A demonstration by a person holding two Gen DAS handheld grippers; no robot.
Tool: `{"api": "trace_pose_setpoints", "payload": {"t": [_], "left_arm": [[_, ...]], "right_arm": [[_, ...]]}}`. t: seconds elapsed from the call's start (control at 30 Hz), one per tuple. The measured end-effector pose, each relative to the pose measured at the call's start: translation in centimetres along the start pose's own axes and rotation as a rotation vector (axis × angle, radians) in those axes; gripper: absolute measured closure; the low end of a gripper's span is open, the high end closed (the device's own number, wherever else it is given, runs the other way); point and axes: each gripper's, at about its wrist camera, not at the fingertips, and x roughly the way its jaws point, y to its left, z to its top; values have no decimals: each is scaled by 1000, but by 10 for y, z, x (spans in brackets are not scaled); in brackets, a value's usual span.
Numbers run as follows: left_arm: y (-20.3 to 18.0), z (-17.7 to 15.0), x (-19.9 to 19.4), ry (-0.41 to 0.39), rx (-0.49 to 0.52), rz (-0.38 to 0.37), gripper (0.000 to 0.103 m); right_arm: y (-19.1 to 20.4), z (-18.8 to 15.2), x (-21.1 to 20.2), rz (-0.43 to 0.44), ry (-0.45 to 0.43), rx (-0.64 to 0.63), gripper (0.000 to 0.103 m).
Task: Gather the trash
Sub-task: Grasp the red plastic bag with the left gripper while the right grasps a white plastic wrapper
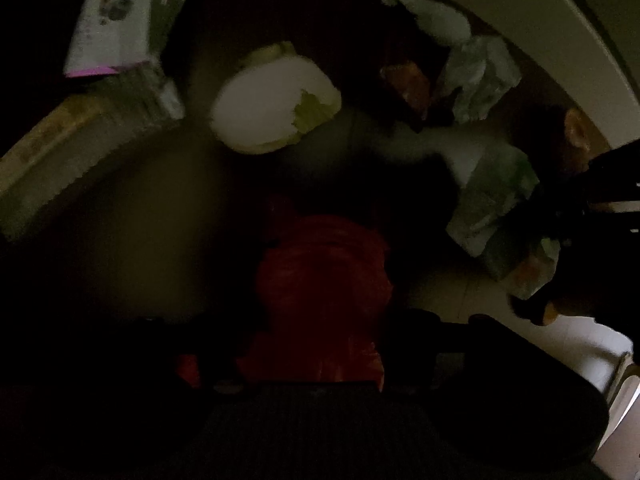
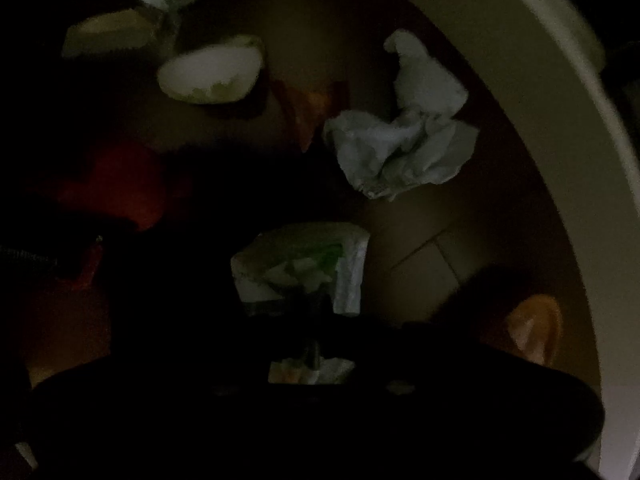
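The scene is very dark. A crumpled red bag [image 1: 320,280] fills the gap between the fingers of my left gripper [image 1: 316,336], its sides against both fingers; it shows as a dim red shape [image 2: 116,184] in the right wrist view. My right gripper [image 2: 312,304] points down and is shut on a white and green wrapper [image 2: 304,260]. The left wrist view has that wrapper [image 1: 492,196] at the right, with a dark gripper body over its lower end.
On the tiled floor lie a crumpled white paper [image 2: 404,148], a white cup with green inside [image 1: 276,100], an orange-brown wrapper [image 1: 408,84], an orange piece [image 2: 536,328] and a printed carton [image 1: 116,20]. A pale curved rim [image 2: 560,120] bounds the right side.
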Motion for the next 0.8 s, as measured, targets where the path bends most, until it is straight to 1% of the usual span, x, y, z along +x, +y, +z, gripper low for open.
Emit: {"api": "trace_pose_setpoints", "payload": {"t": [0.17, 0.3, 0.5, 0.7, 0.8], "left_arm": [[2, -7, -44, -50, -1, 17, 48], [2, -10, -92, -128, -7, 33, 48], [5, -15, -173, -284, -68, 54, 48], [1, -39, -261, -448, -101, 117, 48], [-2, -56, -309, -549, -121, 147, 48]], "right_arm": [[5, -2, -48, 3, -53, 17, 100], [17, -1, -102, 16, -147, 39, 100], [36, 12, -191, 22, -307, 41, 100], [66, 15, -271, 27, -472, 26, 100], [79, 12, -309, 36, -551, 14, 100]]}}
